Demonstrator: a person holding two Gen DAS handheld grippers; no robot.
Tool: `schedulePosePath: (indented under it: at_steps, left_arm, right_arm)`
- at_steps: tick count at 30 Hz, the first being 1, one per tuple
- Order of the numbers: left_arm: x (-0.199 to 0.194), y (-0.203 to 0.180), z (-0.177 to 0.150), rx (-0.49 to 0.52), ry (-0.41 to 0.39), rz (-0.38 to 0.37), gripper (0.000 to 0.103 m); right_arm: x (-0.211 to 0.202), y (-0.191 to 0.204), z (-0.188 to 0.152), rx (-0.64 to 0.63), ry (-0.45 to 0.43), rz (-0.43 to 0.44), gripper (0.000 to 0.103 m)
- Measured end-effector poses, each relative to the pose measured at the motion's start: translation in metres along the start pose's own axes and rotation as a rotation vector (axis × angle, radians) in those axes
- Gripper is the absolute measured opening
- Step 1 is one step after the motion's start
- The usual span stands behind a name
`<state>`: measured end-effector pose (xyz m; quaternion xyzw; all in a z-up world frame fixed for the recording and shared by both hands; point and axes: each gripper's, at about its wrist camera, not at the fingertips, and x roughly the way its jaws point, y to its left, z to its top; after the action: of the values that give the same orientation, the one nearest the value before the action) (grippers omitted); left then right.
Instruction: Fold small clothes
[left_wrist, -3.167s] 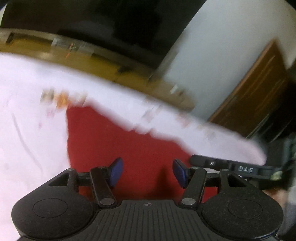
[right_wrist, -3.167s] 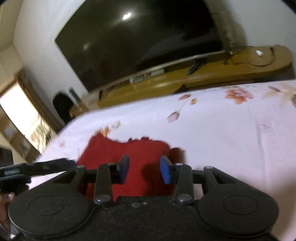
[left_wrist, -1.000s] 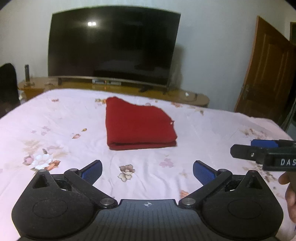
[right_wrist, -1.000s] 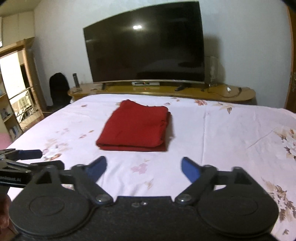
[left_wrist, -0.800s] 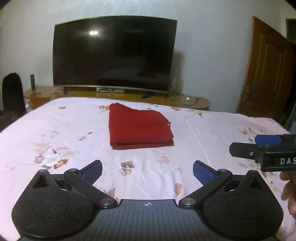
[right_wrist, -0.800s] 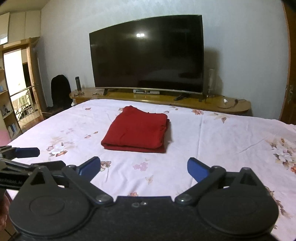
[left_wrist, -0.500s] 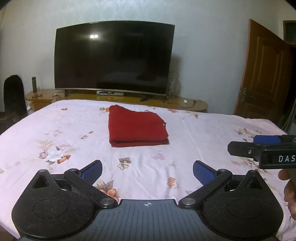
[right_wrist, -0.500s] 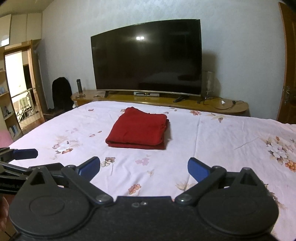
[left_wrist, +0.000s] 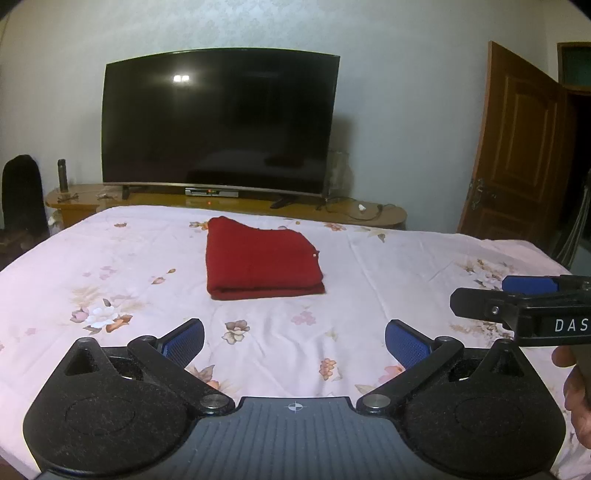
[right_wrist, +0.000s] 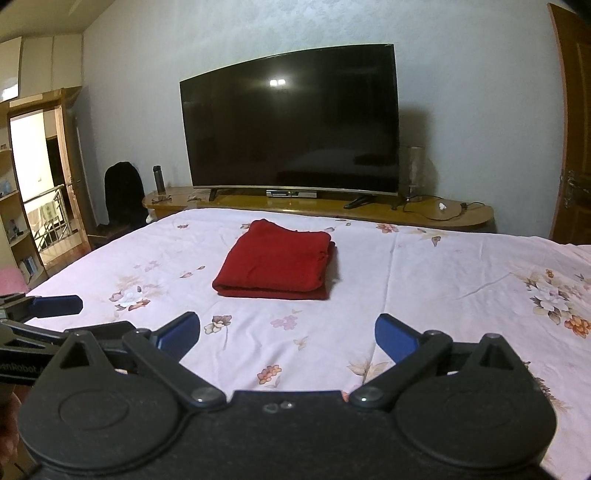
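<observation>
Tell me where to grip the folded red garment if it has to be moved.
Probably the near folded edge of the red garment, approached low from the front along the bedsheet. That edge is thick and rounded with layers stacked, so pinching there should keep the fold together.

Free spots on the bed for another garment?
Bedsheet lies bare right of the red fold, to the bed's right edge, and bare left of it too. The near strip is crowded by the right hand-held gripper and left hand-held gripper, both open and empty.
</observation>
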<state>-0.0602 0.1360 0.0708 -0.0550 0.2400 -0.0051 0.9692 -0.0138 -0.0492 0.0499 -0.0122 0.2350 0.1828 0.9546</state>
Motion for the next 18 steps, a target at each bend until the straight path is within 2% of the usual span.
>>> schedulePosePath:
  at_steps: [18]
  left_arm:
    - [0.0007, -0.0007, 0.0005, -0.003, 0.004, -0.011, 0.103]
  right_arm:
    - [-0.0038, 0.0002, -0.002, 0.004, 0.0, 0.0, 0.101]
